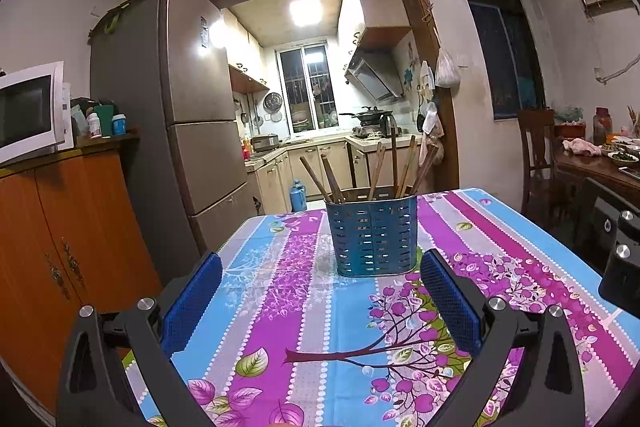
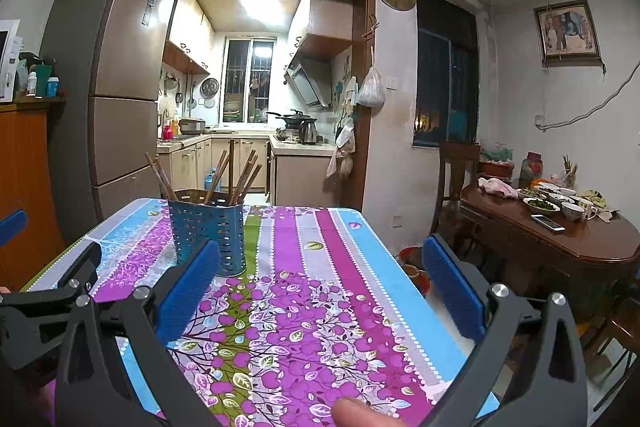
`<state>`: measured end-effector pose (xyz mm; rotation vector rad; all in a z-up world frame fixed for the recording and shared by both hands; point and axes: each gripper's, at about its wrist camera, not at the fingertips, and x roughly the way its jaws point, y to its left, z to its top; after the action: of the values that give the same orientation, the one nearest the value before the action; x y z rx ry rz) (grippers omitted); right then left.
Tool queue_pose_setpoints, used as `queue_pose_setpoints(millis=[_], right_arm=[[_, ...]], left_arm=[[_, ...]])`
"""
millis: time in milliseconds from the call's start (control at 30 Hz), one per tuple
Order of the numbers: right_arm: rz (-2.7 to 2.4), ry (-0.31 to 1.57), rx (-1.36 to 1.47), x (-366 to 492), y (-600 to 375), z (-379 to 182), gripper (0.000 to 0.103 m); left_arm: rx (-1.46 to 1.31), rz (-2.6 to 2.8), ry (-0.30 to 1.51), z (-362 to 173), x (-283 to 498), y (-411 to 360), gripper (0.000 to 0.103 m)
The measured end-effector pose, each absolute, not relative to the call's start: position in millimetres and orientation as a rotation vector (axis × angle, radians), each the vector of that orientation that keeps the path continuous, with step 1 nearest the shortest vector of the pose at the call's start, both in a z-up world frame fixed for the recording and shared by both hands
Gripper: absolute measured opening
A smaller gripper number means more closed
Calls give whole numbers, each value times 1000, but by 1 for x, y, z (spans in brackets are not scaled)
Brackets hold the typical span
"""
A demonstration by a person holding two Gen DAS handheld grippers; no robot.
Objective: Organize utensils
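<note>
Chopsticks (image 1: pixel 360 171) stand leaning in a blue holder (image 1: pixel 374 235) on the floral cloth (image 1: pixel 304 307), toward the table's far end. The left gripper (image 1: pixel 320 295) hangs just short of the holder, jaws wide apart and holding nothing. The right gripper (image 2: pixel 320 287) sits to the holder's right, likewise spread wide and bare. No writing or label is legible anywhere.

No readable text, label, brand or number anywhere; fridge (image 1: pixel 188 75) sticker too blurred to read.
</note>
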<state>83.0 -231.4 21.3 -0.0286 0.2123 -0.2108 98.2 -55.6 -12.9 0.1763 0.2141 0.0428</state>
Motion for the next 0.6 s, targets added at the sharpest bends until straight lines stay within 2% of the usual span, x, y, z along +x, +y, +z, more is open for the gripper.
queue_pose_setpoints(millis=[600], right_arm=[[-213, 217, -30, 84, -232, 23, 98]], left_arm=[[185, 40, 226, -18, 101, -59, 99]])
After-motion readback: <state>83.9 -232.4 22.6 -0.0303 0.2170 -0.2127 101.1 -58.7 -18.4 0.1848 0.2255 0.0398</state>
